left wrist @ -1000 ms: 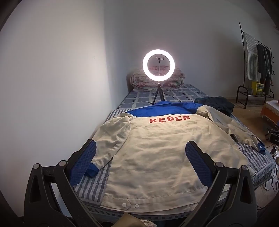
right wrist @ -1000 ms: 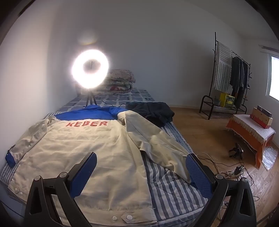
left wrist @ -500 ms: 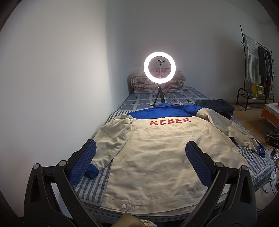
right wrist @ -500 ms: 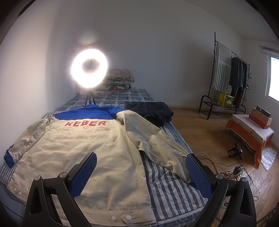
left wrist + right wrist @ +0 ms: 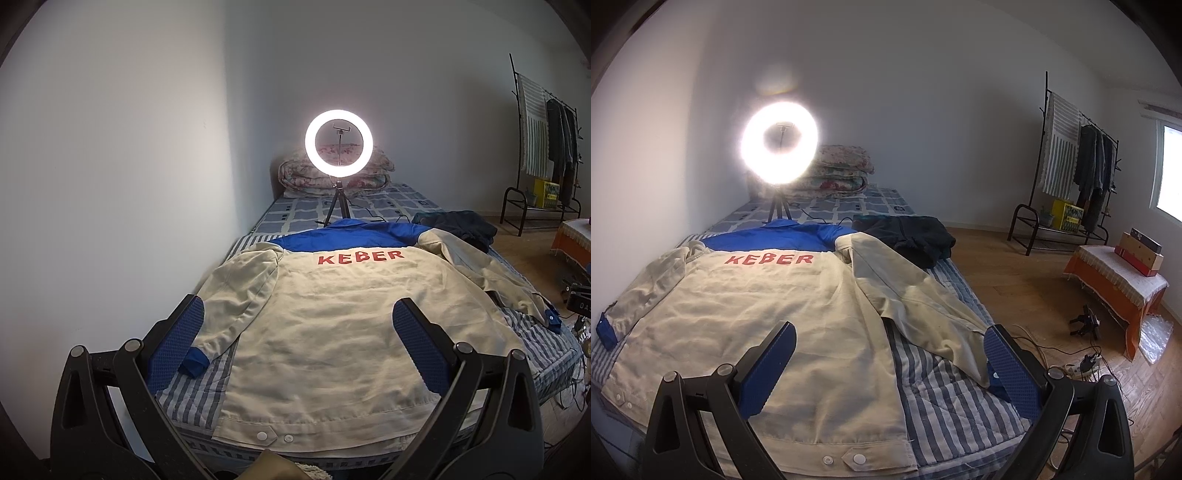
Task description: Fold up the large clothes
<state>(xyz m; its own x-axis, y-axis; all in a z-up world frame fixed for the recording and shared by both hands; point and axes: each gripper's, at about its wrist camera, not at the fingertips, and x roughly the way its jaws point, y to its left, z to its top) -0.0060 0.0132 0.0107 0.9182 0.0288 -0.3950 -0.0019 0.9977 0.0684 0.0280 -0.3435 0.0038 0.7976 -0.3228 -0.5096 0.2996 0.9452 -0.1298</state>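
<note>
A large beige jacket (image 5: 332,332) with a blue yoke and red letters KEBER lies back-up, spread flat on the striped bed (image 5: 195,395). It also shows in the right wrist view (image 5: 750,314). Its left sleeve (image 5: 236,306) lies along the body, its right sleeve (image 5: 916,299) stretches toward the bed's right edge. My left gripper (image 5: 299,332) is open and empty above the hem. My right gripper (image 5: 890,349) is open and empty above the jacket's lower right side.
A lit ring light on a tripod (image 5: 338,144) stands on the bed beyond the collar, with folded quilts (image 5: 332,173) behind it. A dark garment (image 5: 908,236) lies at the bed's right. A clothes rack (image 5: 1071,173), an orange-covered stand (image 5: 1115,288) and floor cables (image 5: 1082,362) are at right.
Both grippers have drifted slightly, so the view shifted a little. The jacket has not moved and both grippers stay open.
</note>
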